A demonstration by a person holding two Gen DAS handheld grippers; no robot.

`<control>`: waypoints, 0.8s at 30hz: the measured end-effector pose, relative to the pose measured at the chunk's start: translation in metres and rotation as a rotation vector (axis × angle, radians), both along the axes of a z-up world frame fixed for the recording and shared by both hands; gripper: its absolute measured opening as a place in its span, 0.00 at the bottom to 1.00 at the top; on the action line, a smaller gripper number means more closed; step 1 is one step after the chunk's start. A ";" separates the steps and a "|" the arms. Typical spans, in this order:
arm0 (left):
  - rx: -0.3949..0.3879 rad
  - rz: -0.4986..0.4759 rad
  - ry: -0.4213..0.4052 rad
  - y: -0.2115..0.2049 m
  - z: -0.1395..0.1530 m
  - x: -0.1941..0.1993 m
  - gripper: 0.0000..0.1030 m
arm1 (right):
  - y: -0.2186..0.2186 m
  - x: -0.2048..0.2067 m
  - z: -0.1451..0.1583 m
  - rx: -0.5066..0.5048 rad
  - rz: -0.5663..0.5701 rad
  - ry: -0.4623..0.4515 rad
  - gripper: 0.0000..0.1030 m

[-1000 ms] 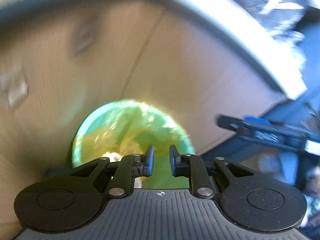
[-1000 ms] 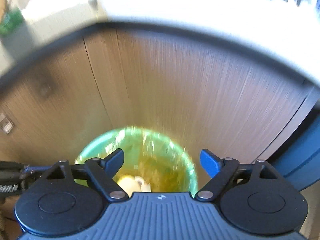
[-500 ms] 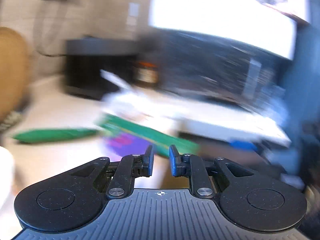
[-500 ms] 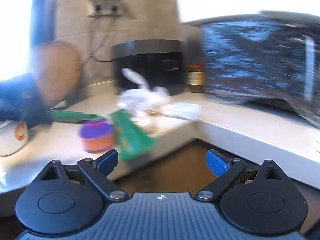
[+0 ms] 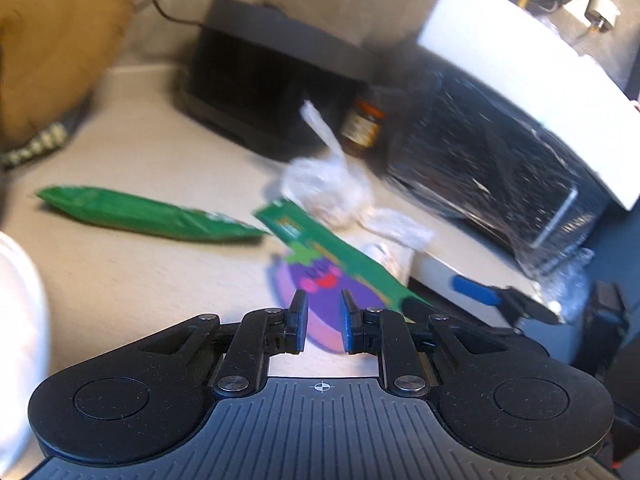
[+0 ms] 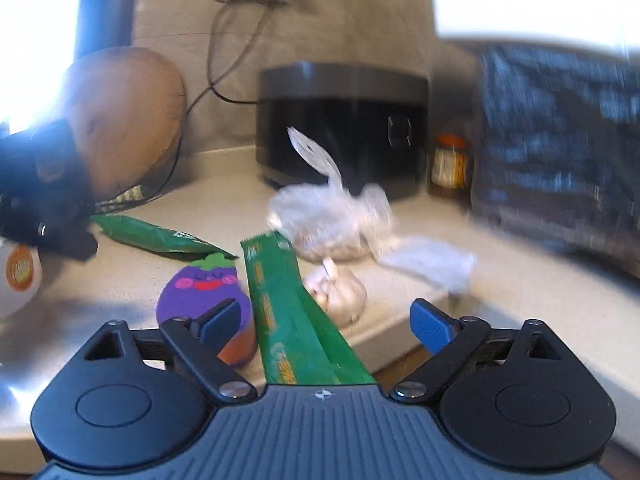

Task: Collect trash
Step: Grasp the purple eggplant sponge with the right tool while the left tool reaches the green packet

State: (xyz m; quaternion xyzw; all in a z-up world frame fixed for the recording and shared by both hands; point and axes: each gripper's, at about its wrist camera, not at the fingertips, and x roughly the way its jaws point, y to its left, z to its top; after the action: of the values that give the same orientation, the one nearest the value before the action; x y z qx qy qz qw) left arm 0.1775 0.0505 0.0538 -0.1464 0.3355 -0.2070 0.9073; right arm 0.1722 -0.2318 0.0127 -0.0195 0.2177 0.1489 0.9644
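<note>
Both the left gripper point(image 5: 323, 322) and right gripper point(image 6: 325, 322) are empty, the right closing, while green wrappers point(image 6: 296, 320) and a plastic bag point(image 6: 328, 224) remain near the counter point(image 5: 132, 264) edge.

Both grippers black: ribbed grey-black base, round pivot discs, silver screws, blue finger pads; left gripper point(image 5: 323, 324), right gripper point(image 6: 324, 322).

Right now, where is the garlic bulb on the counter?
In the right wrist view, the garlic bulb lies near the counter's front edge, right of the long green wrapper and just in front of the clear plastic bag.
</note>
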 end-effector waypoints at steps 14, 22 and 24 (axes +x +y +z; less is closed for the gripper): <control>-0.056 0.055 0.045 0.018 -0.009 0.002 0.19 | 0.069 -0.003 -0.012 -0.146 0.199 -0.082 0.87; -0.060 0.091 0.053 0.031 -0.009 -0.005 0.19 | 0.086 0.018 -0.028 -0.182 0.187 -0.011 0.79; -0.073 0.105 0.056 0.032 -0.009 -0.002 0.19 | 0.083 0.017 -0.022 -0.161 0.187 0.009 0.66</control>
State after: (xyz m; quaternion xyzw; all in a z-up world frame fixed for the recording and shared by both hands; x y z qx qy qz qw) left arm 0.1753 0.0821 0.0451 -0.2023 0.3447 -0.1670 0.9013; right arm 0.1896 -0.1490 -0.0094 -0.1165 0.2305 0.2202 0.9406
